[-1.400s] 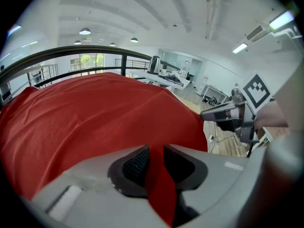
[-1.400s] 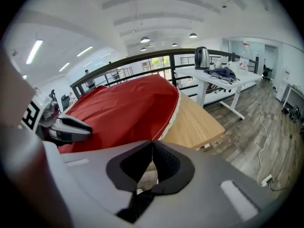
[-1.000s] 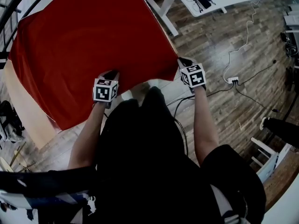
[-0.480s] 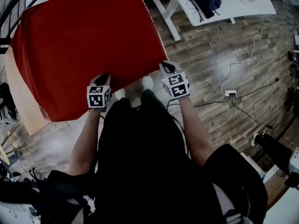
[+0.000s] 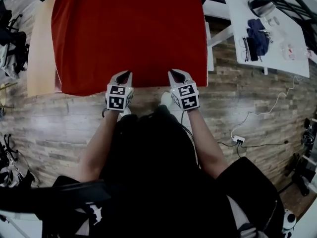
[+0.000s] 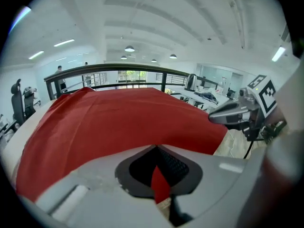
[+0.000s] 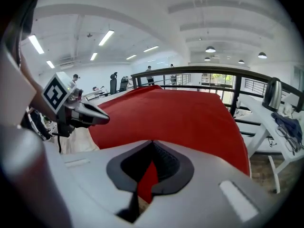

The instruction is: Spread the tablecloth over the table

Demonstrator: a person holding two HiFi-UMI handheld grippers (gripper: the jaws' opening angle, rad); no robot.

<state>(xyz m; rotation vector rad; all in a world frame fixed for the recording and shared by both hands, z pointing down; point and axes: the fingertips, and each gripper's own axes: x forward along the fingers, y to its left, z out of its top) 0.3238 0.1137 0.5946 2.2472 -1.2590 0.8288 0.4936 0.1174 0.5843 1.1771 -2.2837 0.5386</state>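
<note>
A: How does the tablecloth (image 5: 129,33) handle?

B: I judge it light and limp. It is thin red fabric that sags and folds wherever nothing holds it up. It won't break, but it could slide on a smooth top, so a sharp tug on one side may drag the whole sheet askew.

A: Where is it?

B: It is laid over the table (image 5: 39,58) and covers most of the top. A strip of bare pale wood shows along the picture's left side. The near hem lies at the person's edge of the table.

A: And the grip?

B: Both grippers are on that near hem. The left gripper (image 5: 124,74) has just been closing its jaws, and its own view shows a sliver of red fabric pinched between them. The right gripper (image 5: 176,73) is clamped on the hem the same way. They sit fairly near each other around the middle of the edge, not at the corners.

A: Is that the best place?

B: For a straight pull toward the body it works. To shift the cloth over the bare strip I would take the hem wider apart, nearer the corners, so the fabric moves flat and doesn't bunch.

A: Anything nearby?

B: A white table (image 5: 282,38) with small items on it stands well apart at the right. A cable (image 5: 257,144) lies on the wooden floor (image 5: 59,128).
</note>
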